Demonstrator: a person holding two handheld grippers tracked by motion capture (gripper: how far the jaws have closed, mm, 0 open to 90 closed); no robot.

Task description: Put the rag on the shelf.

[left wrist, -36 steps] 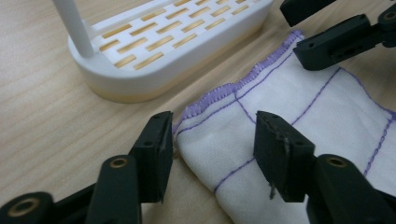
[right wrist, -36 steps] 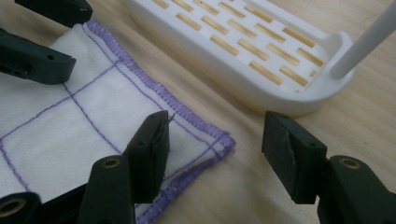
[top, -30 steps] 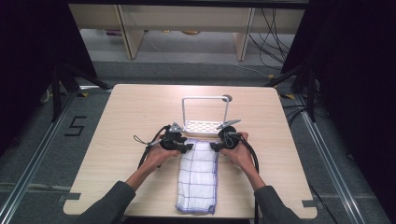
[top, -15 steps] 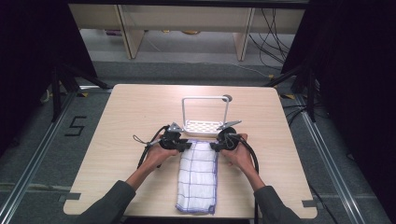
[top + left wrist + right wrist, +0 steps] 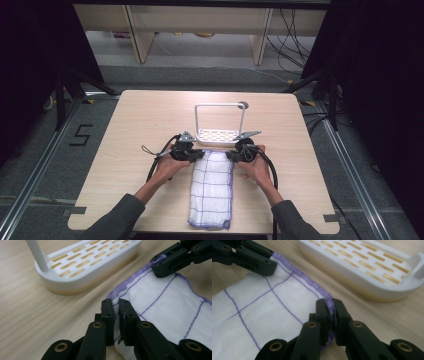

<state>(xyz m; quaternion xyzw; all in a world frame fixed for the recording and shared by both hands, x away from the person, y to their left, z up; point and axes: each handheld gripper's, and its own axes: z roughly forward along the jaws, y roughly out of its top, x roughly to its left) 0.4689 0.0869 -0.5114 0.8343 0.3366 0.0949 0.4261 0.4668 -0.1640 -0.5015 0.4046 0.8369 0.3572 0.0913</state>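
Both jaws have just been closing. The left hand-held gripper (image 5: 117,305) pinches the cloth's (image 5: 212,187) far corner at ten o'clock. The right hand-held gripper (image 5: 328,304) clamps its two o'clock corner, beside the white rack (image 5: 218,135).

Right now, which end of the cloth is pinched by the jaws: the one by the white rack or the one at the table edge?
The end by the white rack: the left gripper and right gripper each clamp a corner of the cloth there.

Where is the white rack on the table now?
In the high view, the rack stands at mid-table, just beyond the cloth's far edge and apart from it.
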